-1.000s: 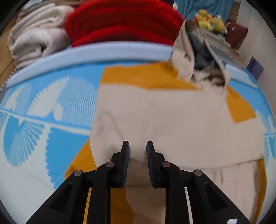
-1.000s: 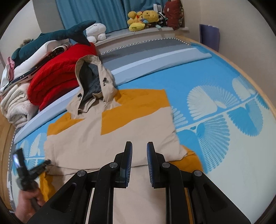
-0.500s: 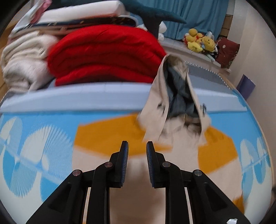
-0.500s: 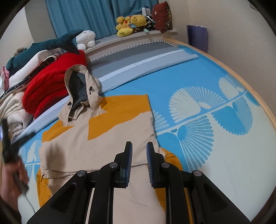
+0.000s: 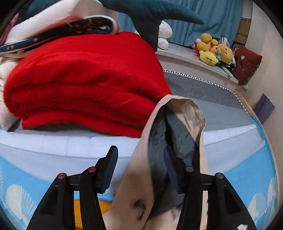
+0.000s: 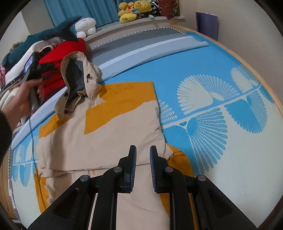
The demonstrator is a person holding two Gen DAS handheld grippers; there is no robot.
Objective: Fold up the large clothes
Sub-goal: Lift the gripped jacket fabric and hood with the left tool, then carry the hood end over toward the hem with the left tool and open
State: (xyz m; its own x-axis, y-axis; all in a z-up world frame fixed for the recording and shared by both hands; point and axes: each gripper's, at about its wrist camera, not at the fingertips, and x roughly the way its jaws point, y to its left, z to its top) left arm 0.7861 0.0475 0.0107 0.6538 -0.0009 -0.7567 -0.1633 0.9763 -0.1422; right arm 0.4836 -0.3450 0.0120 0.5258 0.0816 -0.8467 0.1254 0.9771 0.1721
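Observation:
A beige and mustard hooded jacket [image 6: 113,131] lies on the bed with its sleeves folded in. Its grey-lined hood [image 6: 77,77] stands up against the bedding pile. In the left wrist view my left gripper [image 5: 139,159] is open, its jaws either side of the hood's left beige edge [image 5: 141,150], the right fingertip [image 5: 168,155] inside the grey lining. My right gripper [image 6: 143,155] hovers above the jacket's lower part with its jaws close together and nothing between them. The left hand and its gripper body [image 6: 33,70] show at the hood in the right wrist view.
A folded red blanket [image 5: 84,85] with cream bedding and a teal plush shark [image 5: 150,16] on top sits just behind the hood. A blue and white patterned sheet [image 6: 221,115] covers the bed. Plush toys [image 6: 132,8] line the back ledge.
My left gripper has moved forward from the jacket's body to the hood and opened its jaws. The right gripper has stayed over the jacket's lower part, still narrow.

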